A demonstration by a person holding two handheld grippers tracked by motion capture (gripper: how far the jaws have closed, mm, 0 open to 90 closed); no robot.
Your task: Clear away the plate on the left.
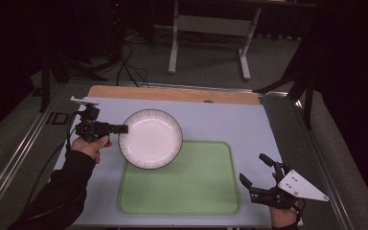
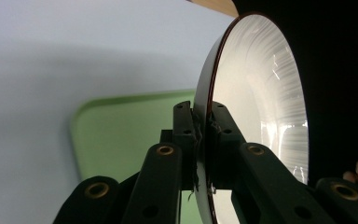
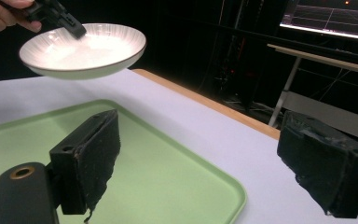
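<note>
Far left in the high view: left hand (image 1: 90, 146) in a dark sleeve (image 1: 60, 194), wrapped round the left claw (image 1: 120, 129), cable trailing back from it. Jaws clamped narrow on the near-left rim of the plate (image 1: 151, 138), one jaw above the rim and one below, seen edge-on in the left gripper view (image 2: 204, 140).

Just right of that claw: plate lifted clear of the table, roughly level, hanging over the mat (image 1: 230, 120) and the tray's far-left corner. Round, shallow, white and glossy inside, fine ribbed lines fanning out to the edge, thin dark band round the rim. Off-white underside in the right gripper view (image 3: 86, 49), same dark rim line.

Below and right of the plate: green tray (image 1: 196, 187), rounded corners, low lip, lying flat on the pale blue mat. Strip of bare wood (image 1: 172, 93) along the mat's far edge.

Far right, well apart from the plate: right claw (image 1: 255, 171), held by the right hand (image 1: 282, 215) off the tray's right edge, grey plate on top. Jaws spread wide, gripping nothing, black pads (image 3: 93, 154) worn and frayed at the edges.
</note>
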